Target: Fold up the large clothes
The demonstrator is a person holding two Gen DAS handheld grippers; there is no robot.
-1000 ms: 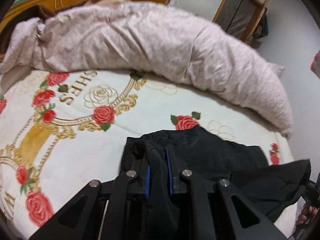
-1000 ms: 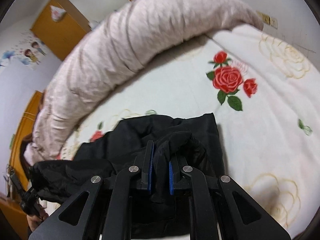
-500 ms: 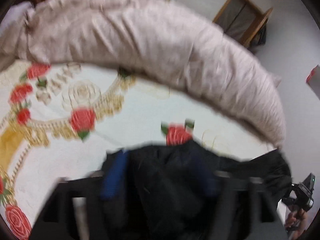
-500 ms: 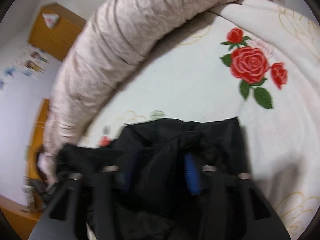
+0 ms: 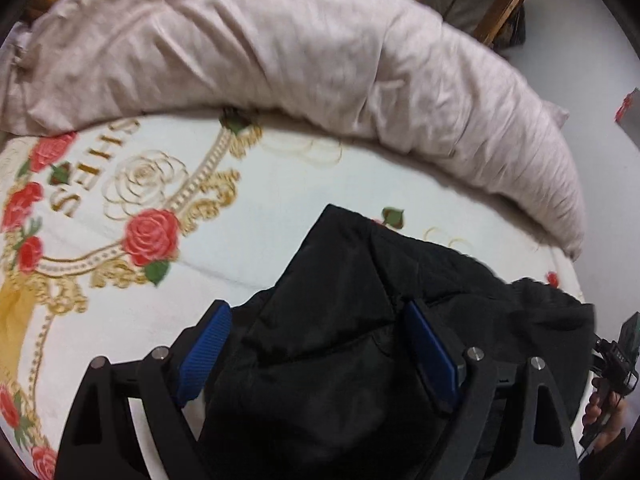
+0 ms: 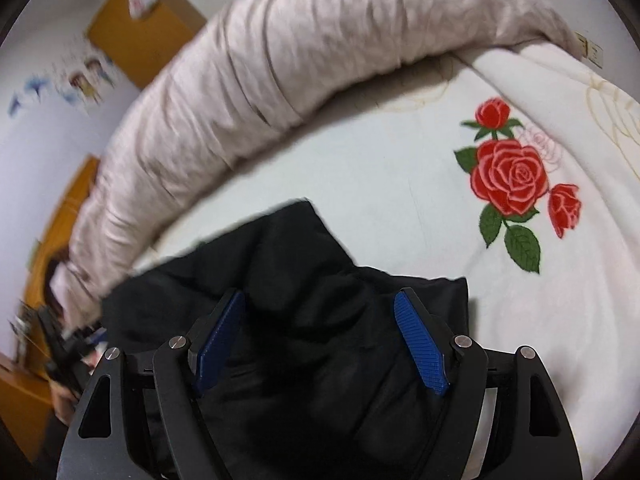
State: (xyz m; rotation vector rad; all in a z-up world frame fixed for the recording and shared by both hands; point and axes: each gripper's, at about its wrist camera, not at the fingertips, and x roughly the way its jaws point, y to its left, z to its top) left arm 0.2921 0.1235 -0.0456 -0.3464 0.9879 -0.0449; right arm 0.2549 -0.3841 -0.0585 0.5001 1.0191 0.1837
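Both grippers, clamped on folds a second ago, now released: left gripper [image 5: 316,344] spread wide, right gripper [image 6: 320,336] jaws opening, garment [image 5: 352,320] loose between each pair, lying across the bed [image 5: 280,208] near its front edge, equally close to both.

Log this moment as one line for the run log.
step: release after fold | left gripper: open | right gripper: jaws opening, pads off cloth | black garment: lying on bed sheet | quilt: beyond garment

My right gripper [image 6: 320,340]: jaws opening, black jacket [image 6: 320,360] bunched loose between blue pads [image 6: 420,344]. Rose bedspread [image 6: 400,200]; pink quilt [image 6: 280,72] behind.
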